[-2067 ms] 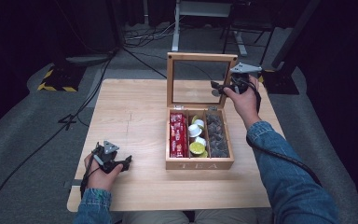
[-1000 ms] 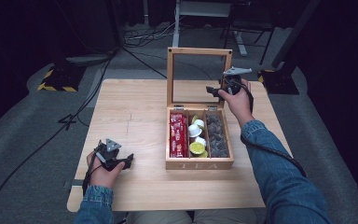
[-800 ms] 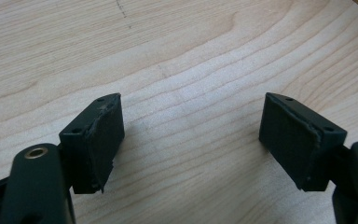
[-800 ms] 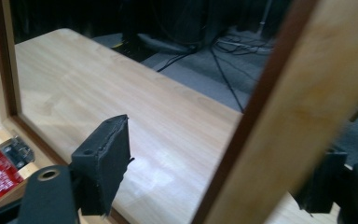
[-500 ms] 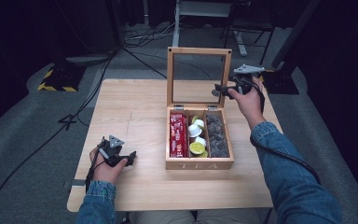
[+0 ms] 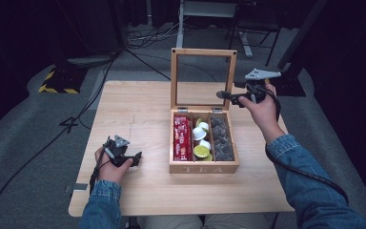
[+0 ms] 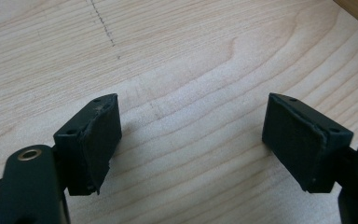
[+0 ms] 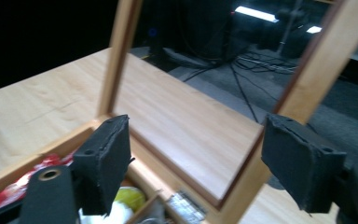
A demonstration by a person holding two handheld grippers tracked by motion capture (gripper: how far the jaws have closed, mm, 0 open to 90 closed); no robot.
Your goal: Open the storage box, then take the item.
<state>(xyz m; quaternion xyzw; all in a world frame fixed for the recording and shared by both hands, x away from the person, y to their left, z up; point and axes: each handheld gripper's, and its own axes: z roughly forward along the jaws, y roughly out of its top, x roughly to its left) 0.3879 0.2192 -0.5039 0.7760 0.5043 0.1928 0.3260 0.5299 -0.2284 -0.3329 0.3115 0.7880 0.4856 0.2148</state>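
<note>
1. A wooden tea box (image 6: 204, 143) sits on the light wooden worktop (image 6: 138, 114), right of its middle, with "TEA" lettered on the front wall.
2. The box's lid (image 6: 203, 78) stands upright at the back on its hinges: a wooden frame around a clear pane, through which the worktop and floor cables show.
3. The right claw (image 6: 228, 97) hovers beside the lid's right upright, near its lower end. Its jaws are spread and hold nothing; in the right gripper view (image 8: 193, 158) the lid (image 8: 214, 98) fills the space beyond them, not touching either pad.
4. The left claw (image 6: 132, 158) rests low over the worktop, well apart from the box on its left side. Its jaws are spread wide over bare wood (image 7: 191, 70), empty.
5. Inside the box are three compartments: red packets (image 6: 182, 137) on the left, white and lime-green capsules (image 6: 201, 142) in the middle, dark grey packets (image 6: 221, 136) on the right.
6. Denim sleeves (image 6: 310, 191) cover both forearms.
</note>
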